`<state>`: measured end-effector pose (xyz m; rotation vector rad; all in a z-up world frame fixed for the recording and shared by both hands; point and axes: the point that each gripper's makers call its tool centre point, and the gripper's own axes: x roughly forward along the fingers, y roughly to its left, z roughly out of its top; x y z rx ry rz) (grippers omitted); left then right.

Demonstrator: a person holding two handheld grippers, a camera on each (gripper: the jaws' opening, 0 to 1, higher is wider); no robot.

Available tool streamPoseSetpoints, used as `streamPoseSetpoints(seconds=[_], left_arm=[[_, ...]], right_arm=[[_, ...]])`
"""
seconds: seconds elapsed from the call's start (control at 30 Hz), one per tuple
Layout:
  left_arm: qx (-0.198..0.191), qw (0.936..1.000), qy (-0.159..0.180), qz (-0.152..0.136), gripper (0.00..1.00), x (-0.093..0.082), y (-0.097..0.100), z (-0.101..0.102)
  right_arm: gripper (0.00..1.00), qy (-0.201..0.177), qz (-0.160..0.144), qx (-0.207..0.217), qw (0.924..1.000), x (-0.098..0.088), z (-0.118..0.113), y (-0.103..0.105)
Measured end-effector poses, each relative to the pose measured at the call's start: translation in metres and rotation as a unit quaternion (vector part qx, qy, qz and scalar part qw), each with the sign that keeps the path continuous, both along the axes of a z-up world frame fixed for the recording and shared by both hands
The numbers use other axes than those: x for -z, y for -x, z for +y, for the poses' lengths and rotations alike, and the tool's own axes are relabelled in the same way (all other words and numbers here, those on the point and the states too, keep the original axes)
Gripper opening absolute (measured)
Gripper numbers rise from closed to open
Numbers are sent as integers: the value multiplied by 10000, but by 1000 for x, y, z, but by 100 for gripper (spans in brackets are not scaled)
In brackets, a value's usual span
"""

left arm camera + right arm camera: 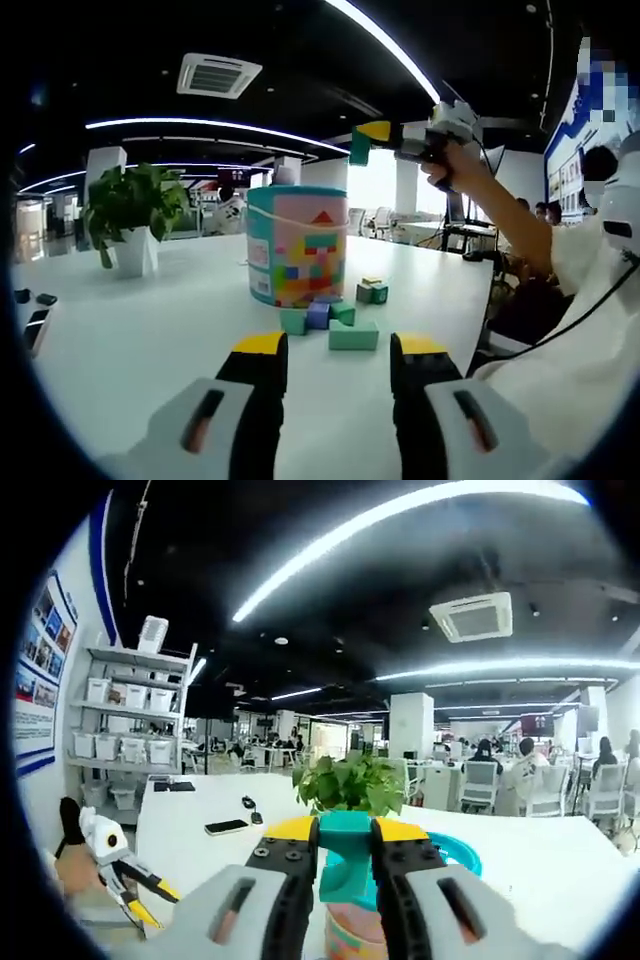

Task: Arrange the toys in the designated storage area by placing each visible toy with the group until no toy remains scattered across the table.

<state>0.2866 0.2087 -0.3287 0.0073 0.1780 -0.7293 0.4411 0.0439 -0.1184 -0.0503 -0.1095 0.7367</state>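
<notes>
Right tongs are clamped on a teal block right over the bucket, so it's drop-off time I reckon; next they just need to open. Left tongs hang open and empty near the loose blocks on the table

Open-plan office. Dark ceiling with long curved light strips and a ceiling air-conditioning unit. Large white bench carrying a potted plant. Background: rows of desks with seated people in office chairs, white columns. Metal shelving with white storage bins against one wall, posters beside it.
</notes>
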Motion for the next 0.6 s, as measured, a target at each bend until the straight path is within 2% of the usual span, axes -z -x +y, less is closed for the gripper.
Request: streamPoseSetpoints(seconds=[0.17, 0.2, 0.37, 0.4, 0.6], left_arm=[[-1, 10000, 20, 1, 42, 0, 0, 1], [-7, 10000, 27, -3, 42, 0, 0, 2], [-62, 9999, 91, -33, 42, -2, -1, 8], [-70, 9999, 109, -39, 42, -3, -2, 8], [-52, 9999, 103, -31, 42, -2, -1, 7]], right_arm=[[20, -157, 281, 106, 9994, 1, 12, -21], [20, -230, 408, 122, 9988, 4, 15, -27], [20, -227, 542, 130, 9982, 16, 24, -39], [20, -310, 697, 169, 9969, 22, 26, -44], [20, -368, 708, 280, 9964, 22, 30, -61]])
